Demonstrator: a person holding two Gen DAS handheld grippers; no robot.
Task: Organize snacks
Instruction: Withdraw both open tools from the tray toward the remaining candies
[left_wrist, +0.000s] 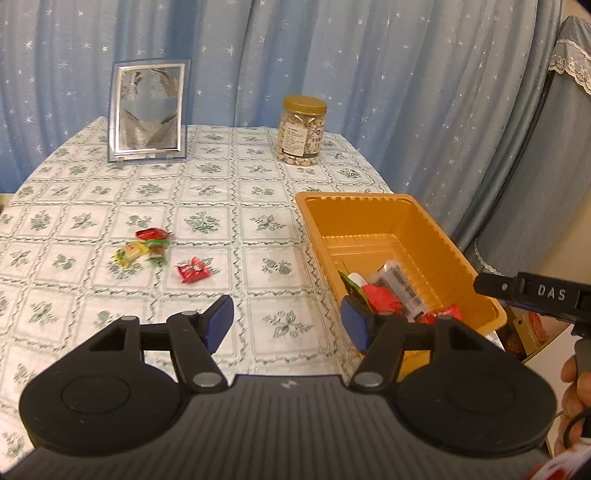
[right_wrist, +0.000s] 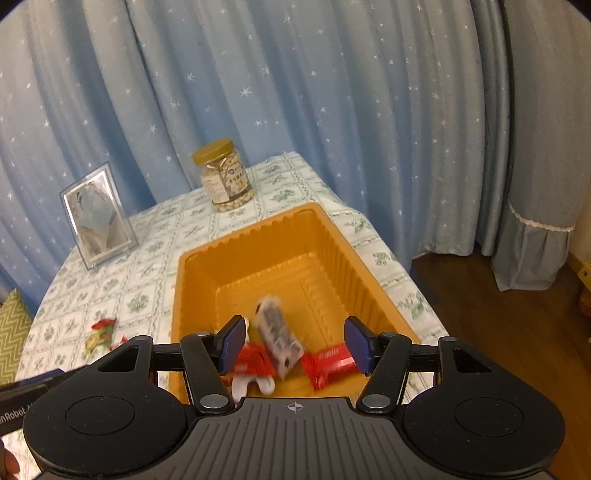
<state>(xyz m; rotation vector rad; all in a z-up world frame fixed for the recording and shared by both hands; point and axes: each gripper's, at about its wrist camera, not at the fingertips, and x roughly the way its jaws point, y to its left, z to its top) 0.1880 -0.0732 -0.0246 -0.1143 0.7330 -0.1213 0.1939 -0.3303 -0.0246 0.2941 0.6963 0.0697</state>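
Note:
An orange plastic tray (left_wrist: 436, 236) (right_wrist: 207, 280) stands at the table's right side and holds several wrapped snacks: a red one (right_wrist: 328, 363), a grey-white one (right_wrist: 277, 332) that looks blurred, and another red one (left_wrist: 382, 297). On the cloth to the left lie loose candies: a red one (left_wrist: 192, 270), a red one (left_wrist: 151, 233) and a yellow-green one (left_wrist: 138, 253). My left gripper (left_wrist: 288, 323) is open and empty above the cloth beside the tray's near corner. My right gripper (right_wrist: 295, 345) is open and empty above the tray's near end.
A gold-lidded jar of nuts (left_wrist: 301, 131) (right_wrist: 223, 177) and a silver picture frame (left_wrist: 147, 110) (right_wrist: 98, 214) stand at the table's back. A blue starred curtain hangs behind. The table's right edge drops to wood floor (right_wrist: 517, 332).

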